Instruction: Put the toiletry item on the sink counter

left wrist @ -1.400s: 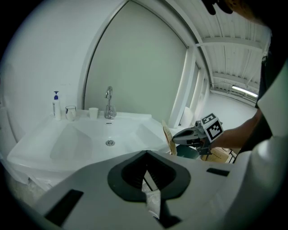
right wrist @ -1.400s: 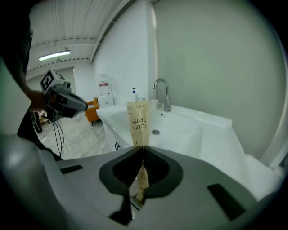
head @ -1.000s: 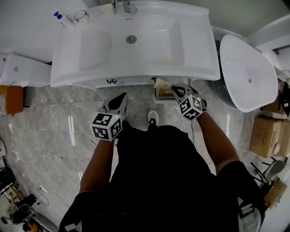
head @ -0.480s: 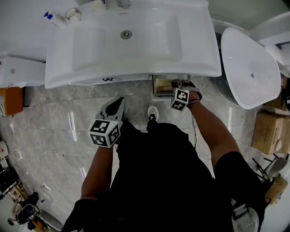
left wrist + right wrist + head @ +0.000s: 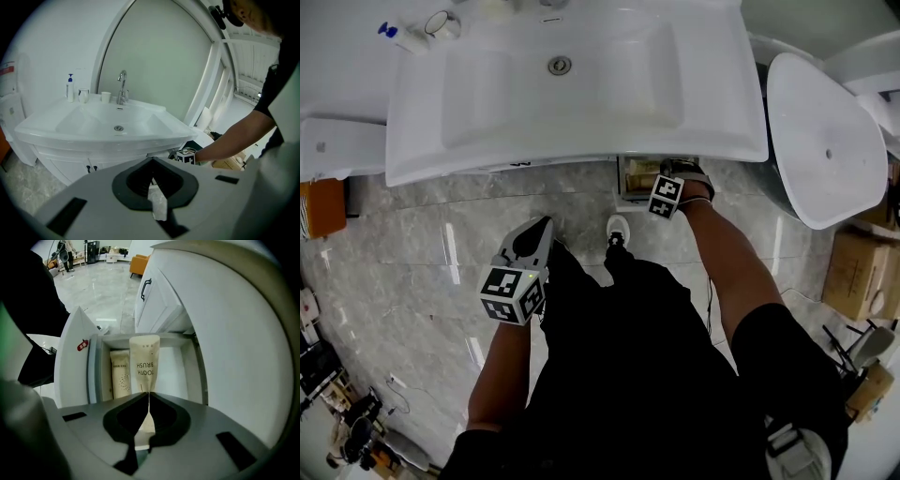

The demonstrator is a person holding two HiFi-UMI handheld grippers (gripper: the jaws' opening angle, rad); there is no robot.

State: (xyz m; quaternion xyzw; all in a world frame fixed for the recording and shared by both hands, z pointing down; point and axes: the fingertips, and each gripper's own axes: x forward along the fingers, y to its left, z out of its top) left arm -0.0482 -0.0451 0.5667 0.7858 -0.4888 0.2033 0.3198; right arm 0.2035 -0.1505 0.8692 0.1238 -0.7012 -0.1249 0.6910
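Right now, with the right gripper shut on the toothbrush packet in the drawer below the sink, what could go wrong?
The right gripper pinches the toothbrush packet only by its thin end, so it may slip or flop on the lift. The sink counter overhangs the drawer; a straight lift could strike its underside. The second packet lying alongside might get dragged out.

In the right gripper view, the lower end of the toothbrush packet [image 5: 144,363] disappears between the closed jaws of the right gripper [image 5: 149,399]. The second packet [image 5: 121,373], at nine o'clock of it, bears print too small to read. In the head view only this gripper's marker cube [image 5: 666,195] shows. Its jaws and most of the open drawer [image 5: 634,176] lie hidden under the front rim of the sink counter [image 5: 712,141]. The faucet [image 5: 551,3] is cut off at twelve o'clock.
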